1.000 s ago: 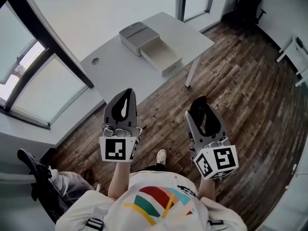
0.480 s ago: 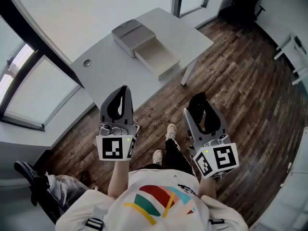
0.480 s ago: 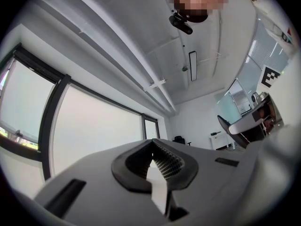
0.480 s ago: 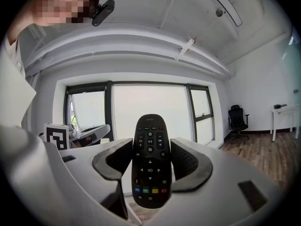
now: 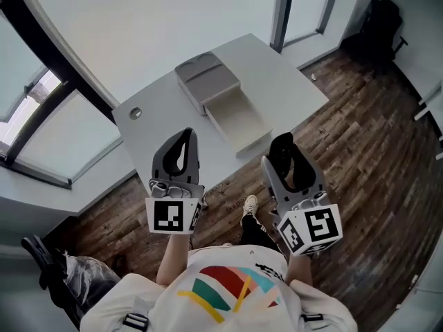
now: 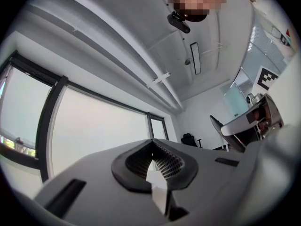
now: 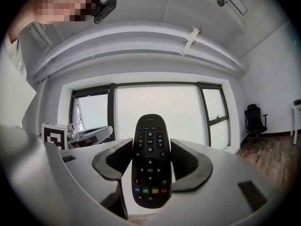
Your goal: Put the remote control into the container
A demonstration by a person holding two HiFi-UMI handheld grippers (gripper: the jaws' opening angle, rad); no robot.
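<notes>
remote control point(image 7: 150, 161) is pinched between my right fingers point(image 7: 190, 166), up in the air near the edge of the counter point(image 5: 291, 81). my left fingers point(image 6: 131, 166) are pressed together with nothing in them. picking it up looks done to me, so what is left is to reach the open container point(image 5: 239, 120) and drop it in.

Black remote control point(image 7: 150, 161) upright, clamped between the fingers point(image 7: 189, 166)

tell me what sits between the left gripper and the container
Only bare table shows between the left gripper and the container, in the head view.
</notes>
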